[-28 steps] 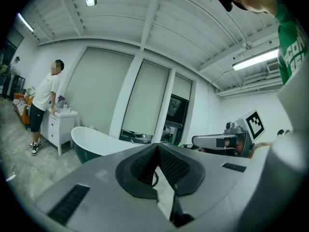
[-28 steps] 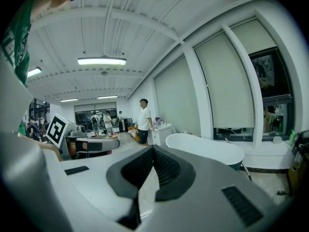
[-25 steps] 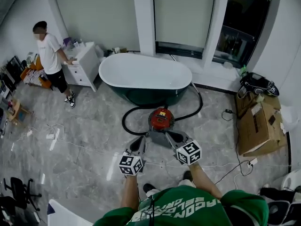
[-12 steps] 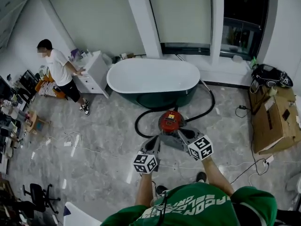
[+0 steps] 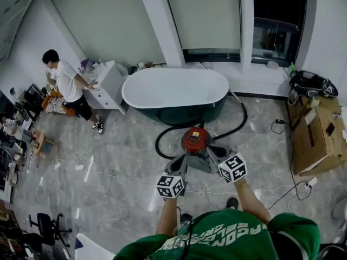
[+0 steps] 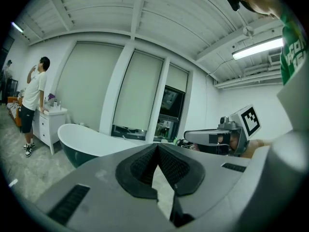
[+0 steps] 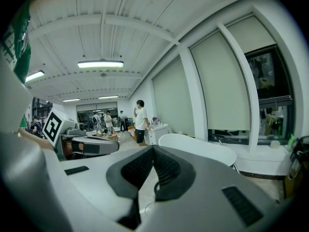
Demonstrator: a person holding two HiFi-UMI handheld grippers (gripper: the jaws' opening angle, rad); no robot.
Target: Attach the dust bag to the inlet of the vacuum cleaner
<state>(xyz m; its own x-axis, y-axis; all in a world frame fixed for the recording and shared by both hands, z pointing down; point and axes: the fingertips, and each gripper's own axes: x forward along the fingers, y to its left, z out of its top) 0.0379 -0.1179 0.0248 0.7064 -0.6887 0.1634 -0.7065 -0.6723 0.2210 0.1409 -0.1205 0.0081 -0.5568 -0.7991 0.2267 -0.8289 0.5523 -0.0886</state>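
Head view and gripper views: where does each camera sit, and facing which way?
Head view: on the head, looking steeply down at the red vacuum cleaner before the bathtub; green sleeves, left gripper and right gripper show.
Left gripper view: on the left gripper, facing level past its shut jaws toward the bathtub; right gripper at right.
Right gripper view: on the right gripper, likewise; left gripper at left.
Both gripper views share the bathtub and standing person.

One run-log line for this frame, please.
left claw: shut, empty | right claw: shut, empty | vacuum cleaner: on floor, ahead of both claws | dust bag: not in view
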